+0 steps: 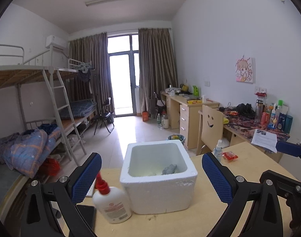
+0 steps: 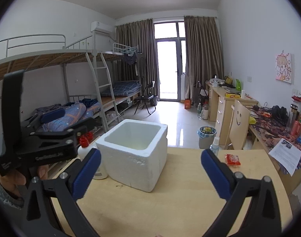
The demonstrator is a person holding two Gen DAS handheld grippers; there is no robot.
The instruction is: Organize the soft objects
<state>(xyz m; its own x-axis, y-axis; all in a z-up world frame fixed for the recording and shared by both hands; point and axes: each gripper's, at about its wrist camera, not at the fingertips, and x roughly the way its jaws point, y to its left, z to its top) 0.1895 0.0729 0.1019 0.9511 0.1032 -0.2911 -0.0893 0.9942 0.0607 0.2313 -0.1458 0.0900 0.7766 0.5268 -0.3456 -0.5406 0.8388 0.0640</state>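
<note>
Left gripper (image 1: 151, 174) wide apart, holding nothing. Right gripper (image 2: 150, 169) likewise. Foam box (image 1: 158, 177) at frame centre on the table (image 1: 190, 221); grey soft object (image 1: 169, 169) lies inside, lower right corner. Red packet (image 2: 232, 159) right of box.

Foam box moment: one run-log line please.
left hand-held gripper: open, empty | right hand-held gripper: open, empty | foam box: on table, grey soft item inside | red packet: on table

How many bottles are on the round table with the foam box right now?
2. A white bottle with a red cap stands just left of the foam box; a small clear spray bottle stands to its right. The box could hide others.
</note>
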